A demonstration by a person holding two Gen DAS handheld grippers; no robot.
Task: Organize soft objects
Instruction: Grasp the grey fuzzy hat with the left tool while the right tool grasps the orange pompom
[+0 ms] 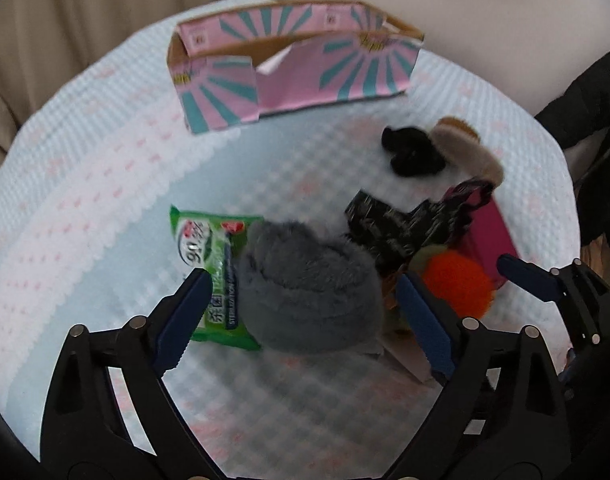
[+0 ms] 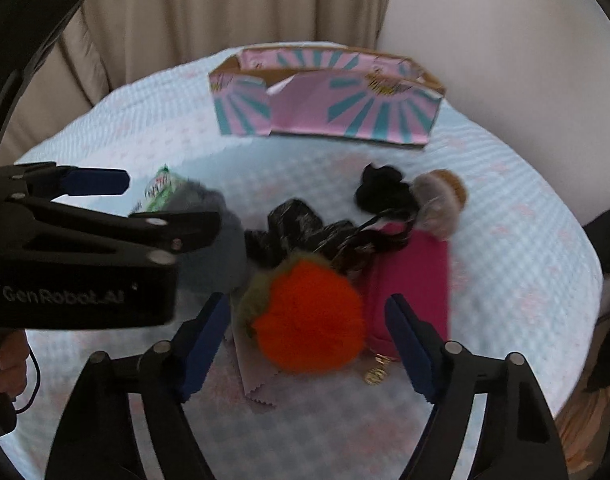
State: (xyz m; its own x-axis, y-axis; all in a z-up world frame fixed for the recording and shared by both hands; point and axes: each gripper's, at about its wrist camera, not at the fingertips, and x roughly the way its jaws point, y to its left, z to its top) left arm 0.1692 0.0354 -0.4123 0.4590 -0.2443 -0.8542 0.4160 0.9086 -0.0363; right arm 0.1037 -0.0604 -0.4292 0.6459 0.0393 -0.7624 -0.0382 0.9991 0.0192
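Two grippers over a pile of soft things

The right gripper (image 2: 305, 340) hangs with fingers spread either side of an orange pompom (image 2: 311, 316), beside a pink pouch (image 2: 413, 276). The left gripper (image 2: 145, 196) reaches in, fingers apart, by a grey furry band (image 2: 221, 248). A pink box (image 2: 325, 100) stands behind.

A round table under a pale blue quilted cloth (image 1: 105, 184) carries a pink-and-teal cardboard box (image 1: 293, 64) at its far side. Nearer than the box lie a green wipes packet (image 1: 201, 240), black scrunchie (image 1: 409, 152) and magenta pouch (image 2: 413, 276).

Box (image 2: 325, 96) behind the pile, wipes pack (image 1: 213, 272) left of fluffy pompom (image 2: 309, 316), pouch (image 2: 409, 276) right
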